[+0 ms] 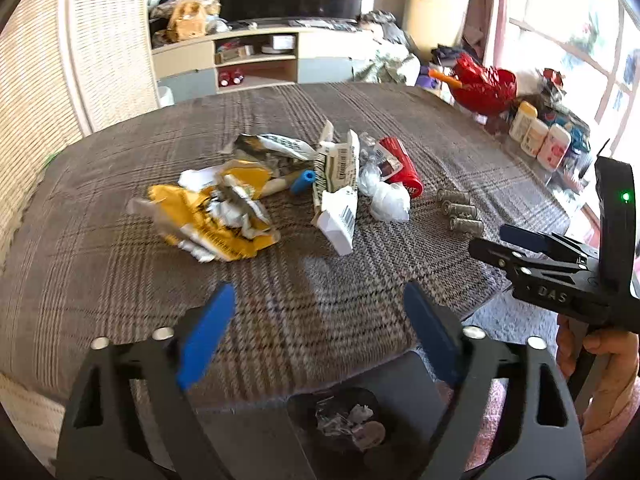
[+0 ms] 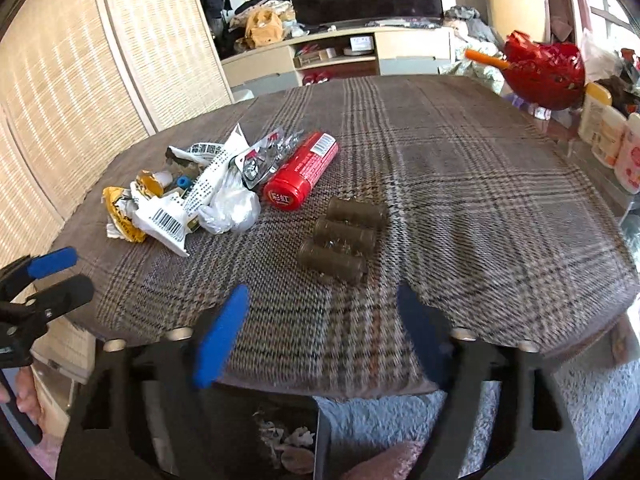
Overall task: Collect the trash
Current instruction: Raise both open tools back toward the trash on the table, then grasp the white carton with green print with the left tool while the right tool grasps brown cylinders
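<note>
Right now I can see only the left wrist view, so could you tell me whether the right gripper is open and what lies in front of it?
Observer: The right gripper is open and empty, with its blue fingers spread wide.
Operator: Thank you. What sits straight ahead of it?
Observer: The three brown cylinders lie side by side on the plaid cloth, just beyond its fingertips.
Operator: And how does the red can lie from that side?
Observer: The red can lies on its side, with its printed round cap turned toward the right gripper's camera and the barcode end pointing away.
</note>
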